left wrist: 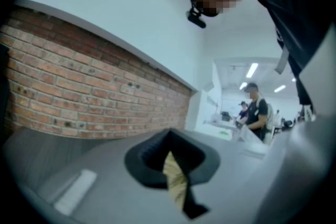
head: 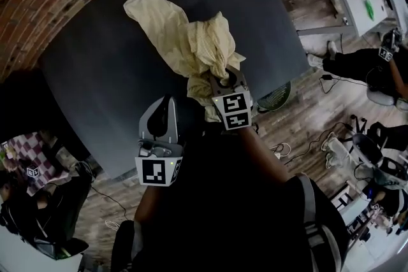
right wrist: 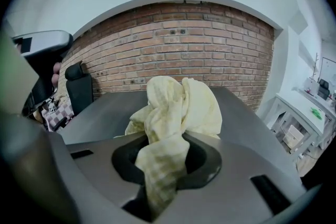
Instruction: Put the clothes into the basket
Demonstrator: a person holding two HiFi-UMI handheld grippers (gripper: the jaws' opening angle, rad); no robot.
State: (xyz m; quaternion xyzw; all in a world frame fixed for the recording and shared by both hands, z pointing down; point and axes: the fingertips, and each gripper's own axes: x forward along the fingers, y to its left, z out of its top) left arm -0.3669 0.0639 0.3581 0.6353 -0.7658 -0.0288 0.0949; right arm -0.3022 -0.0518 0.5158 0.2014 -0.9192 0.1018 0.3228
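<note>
Nearest to me, the left gripper (left wrist: 176,178) has its jaws pressed together on a narrow strip of pale yellow checked fabric, which shows in the slot in the left gripper view. It has the same weave as the cloth (head: 191,38), though in the head view I cannot trace the strip across to the main bundle.

Just past it and a little to the right, the right gripper (head: 224,81) pinches the cloth hard. A twisted band runs down through its jaws, and the bulk of the fabric billows out beyond the fingertips in a loose, crumpled mass. One long flap trails away to the upper left in the head view.

So I judge the pick-up is done: the cloth is gathered and hangs from the jaws above the dark table (head: 115,79), and I cannot tell whether the far flap rests on it. I see no other garment on the tabletop.

What is left is the whole delivery — carry and release. No view shows me a basket I can be sure of. On the wooden floor just off the table's right edge sits a round mesh object (head: 275,97), but I cannot tell whether that is the basket or something else. Farther off there are only white benches and other people at work.
</note>
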